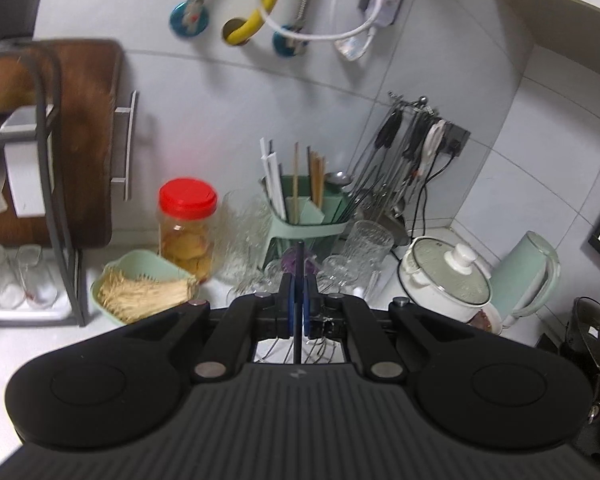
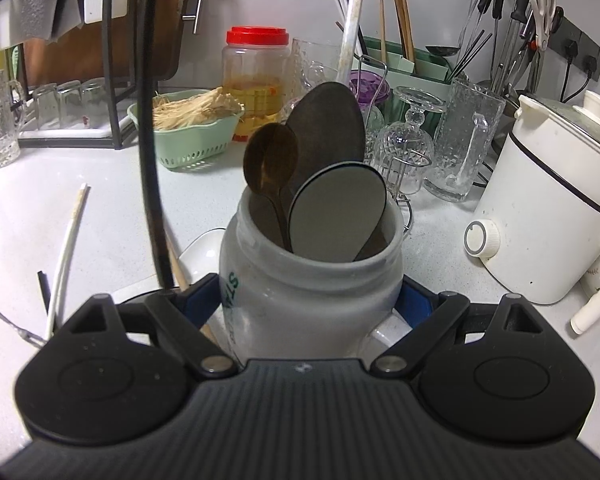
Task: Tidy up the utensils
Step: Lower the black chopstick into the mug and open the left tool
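Two grippers in view, one per wrist camera.

Left gripper (image 1: pixel 299 280): jaws pressed together on a thin dark utensil handle (image 1: pixel 299 320), which runs straight up between the blue pads; its working end is out of sight below the gripper body. The gripper is held above the counter, facing the back wall.

Right gripper (image 2: pixel 310 300): jaws set against both sides of a grey ceramic jar (image 2: pixel 312 280) with green lettering, pinching it. The jar stands on the white counter (image 2: pixel 440 240).

Jar contents: three spoons, bowls upward.
- small brown spoon (image 2: pixel 272 160), at the left;
- large dark spoon (image 2: pixel 326 124), at the back;
- pale-faced spoon with dark rim (image 2: pixel 338 208), at the front.

Loose on the counter left of the jar: one white chopstick (image 2: pixel 66 252); a metal utensil tip (image 2: pixel 8 322) at the frame edge. A thin dark curved rod (image 2: pixel 148 140) crosses that view from top to gripper; what it belongs to cannot be told.

Back row, left to right:
- black wire rack (image 1: pixel 48 184) with brown cutting board (image 1: pixel 88 140) and upturned glasses;
- green basket (image 2: pixel 188 140) of pale sticks;
- red-lidded jar (image 2: pixel 256 80);
- green utensil holder (image 1: pixel 312 216) with chopsticks;
- clear glassware;
- white cooker (image 2: pixel 548 208).
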Available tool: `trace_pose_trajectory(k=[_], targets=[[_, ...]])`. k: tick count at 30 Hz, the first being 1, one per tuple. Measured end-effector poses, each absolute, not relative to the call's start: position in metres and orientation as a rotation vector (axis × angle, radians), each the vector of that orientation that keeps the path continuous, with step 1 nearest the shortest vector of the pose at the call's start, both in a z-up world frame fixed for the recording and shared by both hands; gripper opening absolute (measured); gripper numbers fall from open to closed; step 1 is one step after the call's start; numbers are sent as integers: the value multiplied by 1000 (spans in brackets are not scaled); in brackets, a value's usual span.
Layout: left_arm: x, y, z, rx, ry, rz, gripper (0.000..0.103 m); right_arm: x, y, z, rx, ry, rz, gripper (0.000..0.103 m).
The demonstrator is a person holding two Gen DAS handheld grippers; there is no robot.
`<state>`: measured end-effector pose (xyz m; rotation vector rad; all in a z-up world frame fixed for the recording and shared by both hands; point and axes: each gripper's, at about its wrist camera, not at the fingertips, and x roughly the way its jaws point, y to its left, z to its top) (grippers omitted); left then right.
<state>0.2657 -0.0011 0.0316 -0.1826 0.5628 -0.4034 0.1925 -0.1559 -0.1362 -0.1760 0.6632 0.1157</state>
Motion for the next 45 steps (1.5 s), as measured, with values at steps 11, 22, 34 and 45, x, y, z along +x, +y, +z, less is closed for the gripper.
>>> trace_pose_trajectory(k=[11,22,34,45], targets=[[261,-17,62,-185,511,-475,4,193,-156,-136,-173,667,113,93],[268,-39,49,-189,527,-523,4,193,-157,-136,-173,664,118,93],[269,-73,17,-69,744,-603,4,191,-156,-137,-170,658,121,93],[275,-98,-5,29,926,-601,5,191,-156,-136,-167,651,121,93]])
